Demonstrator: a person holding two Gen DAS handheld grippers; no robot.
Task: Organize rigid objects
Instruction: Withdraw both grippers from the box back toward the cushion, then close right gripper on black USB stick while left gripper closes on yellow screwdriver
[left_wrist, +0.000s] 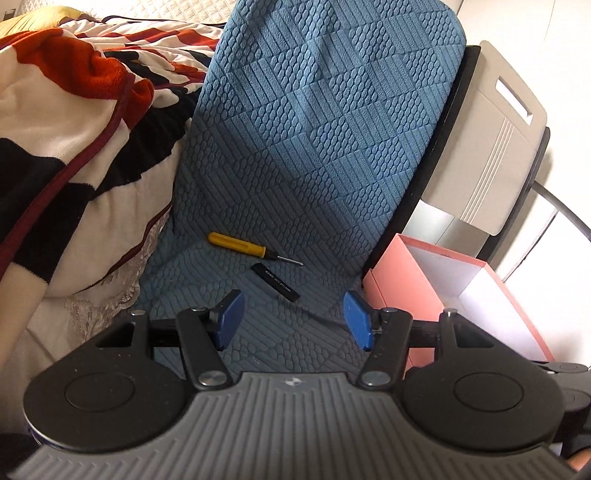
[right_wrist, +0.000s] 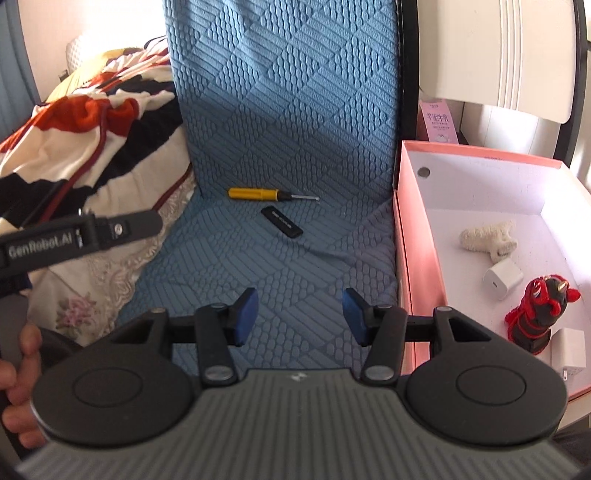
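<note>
A yellow-handled screwdriver (left_wrist: 255, 250) (right_wrist: 271, 194) and a flat black stick-shaped object (left_wrist: 275, 282) (right_wrist: 282, 221) lie on the blue textured seat cushion (left_wrist: 303, 155) (right_wrist: 280, 118). A pink box (left_wrist: 436, 291) (right_wrist: 410, 236) with a white inside stands right of the cushion. In the right wrist view it holds a white fuzzy toy (right_wrist: 487, 238), a white charger cube (right_wrist: 502, 277), a red and black figurine (right_wrist: 539, 314) and a second white charger (right_wrist: 570, 350). My left gripper (left_wrist: 293, 319) is open and empty, just short of the black object. My right gripper (right_wrist: 299, 315) is open and empty above the seat.
A red, black and white blanket (left_wrist: 74, 122) (right_wrist: 85, 125) lies left of the cushion. A grey chair back (left_wrist: 491, 140) stands behind the box. A pink carton (right_wrist: 439, 120) stands behind the box. The left gripper's body (right_wrist: 81, 232) crosses the left of the right wrist view.
</note>
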